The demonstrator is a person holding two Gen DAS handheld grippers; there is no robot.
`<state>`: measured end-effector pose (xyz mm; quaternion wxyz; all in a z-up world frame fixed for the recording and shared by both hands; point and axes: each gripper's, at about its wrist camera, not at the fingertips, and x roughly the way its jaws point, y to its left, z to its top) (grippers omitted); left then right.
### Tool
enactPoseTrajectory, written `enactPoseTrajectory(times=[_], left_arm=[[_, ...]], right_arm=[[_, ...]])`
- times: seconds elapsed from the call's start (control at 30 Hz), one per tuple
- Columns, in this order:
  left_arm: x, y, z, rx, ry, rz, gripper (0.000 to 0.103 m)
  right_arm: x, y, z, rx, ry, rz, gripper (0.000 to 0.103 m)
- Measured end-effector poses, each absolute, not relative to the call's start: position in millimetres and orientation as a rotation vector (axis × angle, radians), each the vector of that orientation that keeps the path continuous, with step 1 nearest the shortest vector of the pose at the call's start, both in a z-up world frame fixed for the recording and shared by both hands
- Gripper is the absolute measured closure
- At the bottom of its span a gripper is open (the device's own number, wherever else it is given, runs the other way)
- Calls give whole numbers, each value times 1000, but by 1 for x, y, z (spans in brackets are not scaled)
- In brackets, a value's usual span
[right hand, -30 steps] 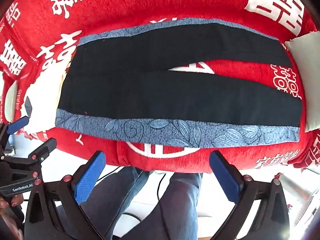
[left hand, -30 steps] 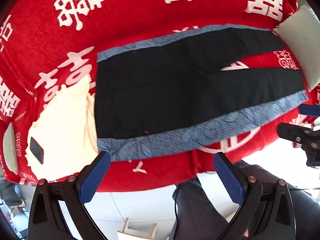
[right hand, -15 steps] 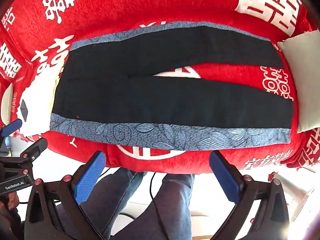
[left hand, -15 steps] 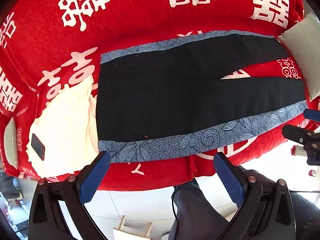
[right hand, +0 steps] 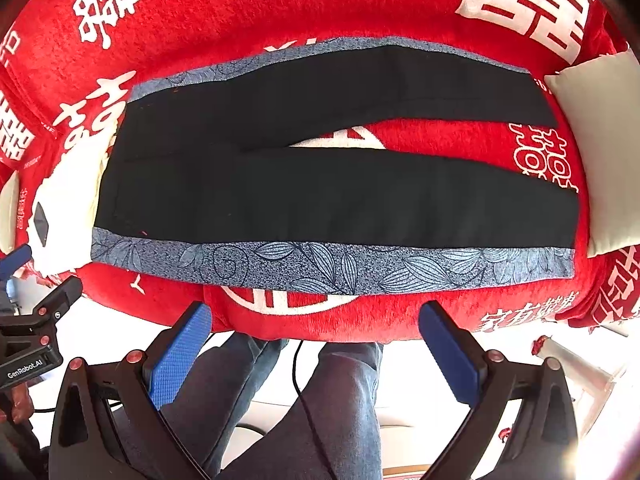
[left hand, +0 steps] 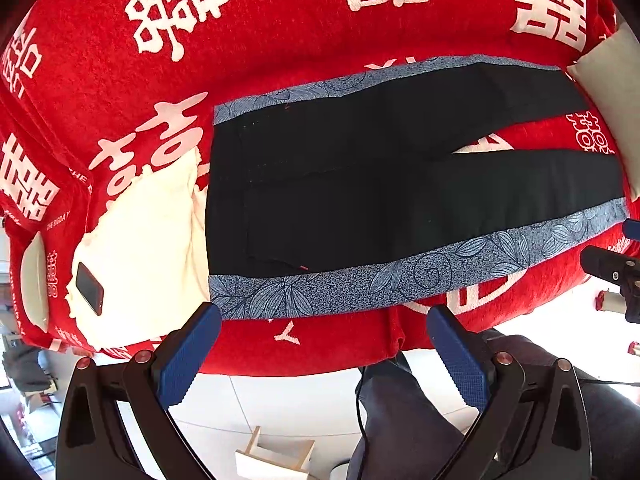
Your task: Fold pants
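A red blanket (left hand: 280, 52) printed with large white Chinese characters covers the whole work surface and drapes over its near edge. Spread flat on it lie the black pants (left hand: 360, 184), waistband to the left and both legs running to the right, with a narrow wedge of red showing between the legs. A blue-grey band with a leaf pattern (left hand: 400, 280) runs along the near side seam, and a matching band edges the far seam. In the right wrist view the pants (right hand: 320, 192) fill the middle of the blanket (right hand: 360, 0), the near patterned band lying close to the blanket's front edge.

A white towel (left hand: 144, 248) lies just left of the waistband, its edge touching or slipping under the black cloth; which one cannot be told. A pale cushion (right hand: 600, 152) sits at the right, beside the leg cuffs. The person's legs in blue jeans (right hand: 332, 400) show below the blanket's edge. A dark smartphone (left hand: 89, 288) rests on the towel.

The left gripper (left hand: 324, 356) hovers in front of the blanket's edge near the waist end, its blue-padded fingers (left hand: 188, 356) spread wide and holding nothing. The right gripper (right hand: 316, 352) hangs further along the legs, likewise spread wide and empty, clear of the fabric.
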<state>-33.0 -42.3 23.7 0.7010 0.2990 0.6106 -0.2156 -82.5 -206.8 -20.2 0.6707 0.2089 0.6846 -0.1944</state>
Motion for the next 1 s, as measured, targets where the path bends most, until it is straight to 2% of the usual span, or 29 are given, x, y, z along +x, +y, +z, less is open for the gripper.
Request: enactPoseTrajectory(times=[1.0], left_arm=[[-33,-41,28,641,1343,-455,0]], right_arm=[[-78,-206,-12,414,1520,-450,0]])
